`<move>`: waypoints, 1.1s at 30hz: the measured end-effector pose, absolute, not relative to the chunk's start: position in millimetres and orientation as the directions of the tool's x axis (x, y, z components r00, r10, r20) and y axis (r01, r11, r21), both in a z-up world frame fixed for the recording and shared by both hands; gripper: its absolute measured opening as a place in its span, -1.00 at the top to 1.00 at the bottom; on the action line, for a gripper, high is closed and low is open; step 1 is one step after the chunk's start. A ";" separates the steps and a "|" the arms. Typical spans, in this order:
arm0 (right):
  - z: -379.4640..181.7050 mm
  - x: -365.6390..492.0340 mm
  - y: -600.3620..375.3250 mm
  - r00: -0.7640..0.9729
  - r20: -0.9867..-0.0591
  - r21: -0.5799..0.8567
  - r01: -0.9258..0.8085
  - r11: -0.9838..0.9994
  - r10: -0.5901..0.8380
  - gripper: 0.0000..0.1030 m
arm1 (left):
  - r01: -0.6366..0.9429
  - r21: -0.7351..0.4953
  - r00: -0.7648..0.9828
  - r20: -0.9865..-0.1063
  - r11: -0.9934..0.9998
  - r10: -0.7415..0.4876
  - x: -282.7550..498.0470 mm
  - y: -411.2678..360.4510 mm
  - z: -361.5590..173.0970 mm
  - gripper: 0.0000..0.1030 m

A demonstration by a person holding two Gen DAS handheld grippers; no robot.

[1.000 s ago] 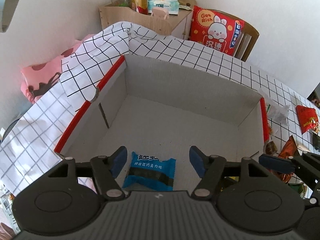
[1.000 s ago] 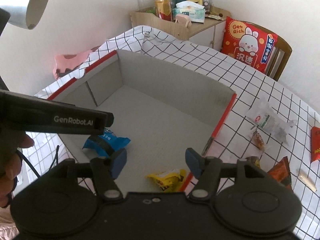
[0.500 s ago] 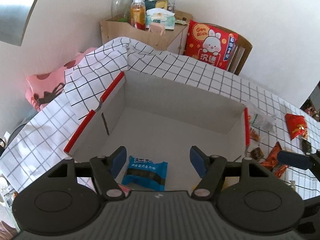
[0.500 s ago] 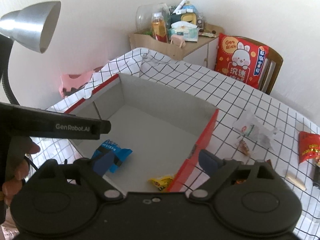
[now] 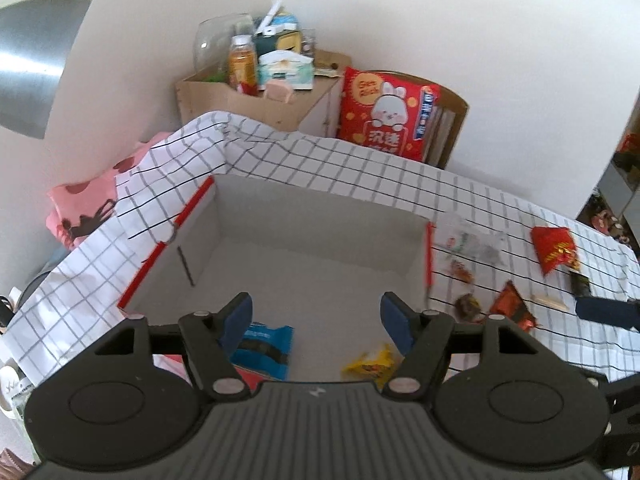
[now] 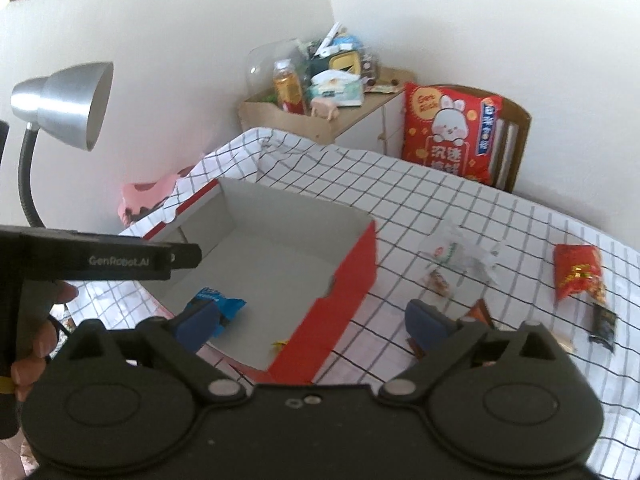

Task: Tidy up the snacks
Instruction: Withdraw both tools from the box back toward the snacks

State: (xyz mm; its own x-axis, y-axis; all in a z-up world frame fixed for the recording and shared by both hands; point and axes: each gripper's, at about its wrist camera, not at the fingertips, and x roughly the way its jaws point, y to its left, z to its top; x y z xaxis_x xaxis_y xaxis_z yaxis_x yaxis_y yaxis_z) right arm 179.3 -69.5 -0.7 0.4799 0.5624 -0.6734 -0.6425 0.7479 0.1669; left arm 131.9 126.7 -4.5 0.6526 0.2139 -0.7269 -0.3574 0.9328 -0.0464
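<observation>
Since the snacks are light, crinkly foil packets, each wants a pinch across its flat middle — a slippery edge would likely slide out. Left of the box's (image 6: 340, 280) red wall, a blue packet (image 6: 218, 306) and a yellow one (image 5: 372, 364) lie inside; right of it, the red bag (image 6: 576, 272) and small wrappers — blurred — wait on checked cloth (image 6: 440, 200). Left gripper (image 5: 316, 316) and right gripper (image 6: 316, 320) are both opening, empty.
</observation>
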 end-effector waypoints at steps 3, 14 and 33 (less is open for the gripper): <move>0.5 175.1 -85.3 0.498 -0.670 0.162 -0.626 0.763 0.551 -0.99 | -0.319 -0.054 0.670 -0.719 0.946 0.185 127.7 108.0 -2.8 -0.49; -16.2 163.5 -156.1 0.547 -0.666 0.193 -0.530 0.826 0.507 -0.99 | -0.163 -0.127 0.694 -0.720 0.978 0.022 133.8 41.5 -16.2 -0.79; -84.5 189.8 -255.4 0.579 -0.763 0.108 -0.321 0.941 0.285 -0.99 | -0.072 -0.150 0.597 -0.798 0.986 -0.078 168.6 -33.7 -91.3 -0.94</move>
State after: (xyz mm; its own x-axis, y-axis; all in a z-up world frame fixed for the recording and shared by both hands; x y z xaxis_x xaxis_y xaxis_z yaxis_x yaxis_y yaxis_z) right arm 189.8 -255.4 -84.5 0.5794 0.2854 -0.7635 -0.3207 0.9410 0.1084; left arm 168.6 -33.7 -91.3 0.5975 -0.0777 -0.7981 -0.0723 0.9860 -0.1501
